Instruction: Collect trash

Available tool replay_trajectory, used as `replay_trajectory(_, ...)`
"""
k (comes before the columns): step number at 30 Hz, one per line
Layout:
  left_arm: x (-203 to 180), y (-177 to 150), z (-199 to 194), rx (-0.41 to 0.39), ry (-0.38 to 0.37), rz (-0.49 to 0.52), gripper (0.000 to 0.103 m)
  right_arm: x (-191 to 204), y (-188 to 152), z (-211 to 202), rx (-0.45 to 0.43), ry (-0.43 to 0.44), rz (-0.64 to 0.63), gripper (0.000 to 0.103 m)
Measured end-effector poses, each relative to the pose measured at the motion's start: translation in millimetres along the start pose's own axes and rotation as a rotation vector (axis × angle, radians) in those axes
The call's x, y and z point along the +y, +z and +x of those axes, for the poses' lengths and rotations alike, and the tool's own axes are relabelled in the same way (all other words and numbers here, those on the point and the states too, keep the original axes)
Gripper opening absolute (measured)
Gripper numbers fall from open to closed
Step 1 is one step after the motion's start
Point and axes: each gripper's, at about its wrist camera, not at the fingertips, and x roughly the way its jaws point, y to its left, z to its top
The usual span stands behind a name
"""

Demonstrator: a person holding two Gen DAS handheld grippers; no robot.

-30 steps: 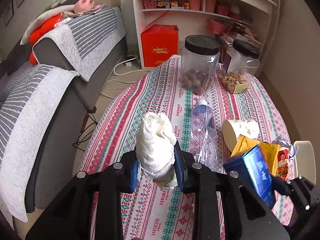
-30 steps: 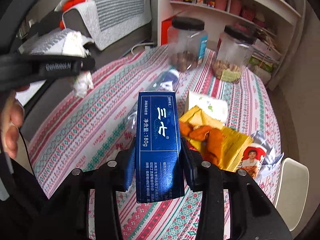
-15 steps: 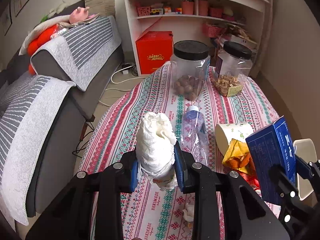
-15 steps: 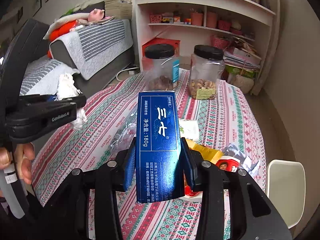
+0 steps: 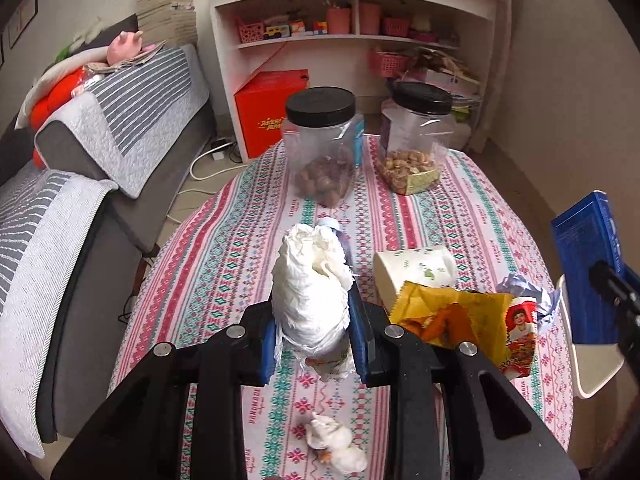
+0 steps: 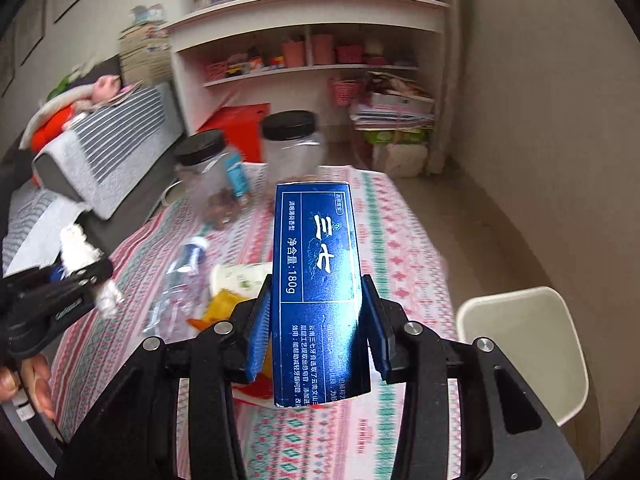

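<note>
My left gripper is shut on a crumpled white tissue wad and holds it above the table. My right gripper is shut on a blue toothpaste box, held above the table's right side; the box also shows at the right edge of the left wrist view. On the tablecloth lie a yellow snack bag, a paper cup on its side, a crushed clear bottle, a red-and-white wrapper and a small tissue scrap.
Two black-lidded jars stand at the table's far end. A white bin sits off the table's right edge. A grey sofa lies to the left, a white shelf and a red box behind.
Both grippers have risen and pulled back with their loads. The right gripper has swung right with the blue box, toward the white bin.
</note>
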Motion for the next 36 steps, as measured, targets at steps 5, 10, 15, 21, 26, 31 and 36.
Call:
replay_trajectory(5,-26.0,-5.1,3.4,-0.011,-0.014,0.045,0.029,-52.0,0.3,-3.8,0.016,-0.126,0.109,0.039)
replay_trajectory(10,-54.5,-11.0,1.3,-0.033,-0.053,0.084,0.029,-107.6,-1.9,-14.9,0.011,-0.25,0.234,0.04)
replay_trajectory(15,-88.6,-15.4,-1.2,-0.03,-0.126,0.115,0.029,-154.7,-6.5,-34.6,-0.022,-0.377,0.341,0.067)
replay_trajectory(21,-149.2,-25.9,-10.2,-0.041,-0.221,0.215,0.029,-188.6,-14.5,-58.7,-0.075,-0.47,0.457,0.091)
replay_trajectory(26,-196.1,-30.9,-10.3,0.007,-0.295,0.258,0.029,-199.5,-17.4,-74.8,-0.119,-0.494,0.511,0.093)
replay_trajectory(31,-240.0,-36.6,-13.8,0.039,-0.363,0.292,0.03,-211.0,-19.4,-91.1,-0.168,-0.498,0.574,0.093)
replay_trajectory(36,-282.1,-46.0,-15.5,0.101,-0.454,0.297,0.03,-226.3,-22.6,-100.6,-0.181,-0.49,0.626,0.093)
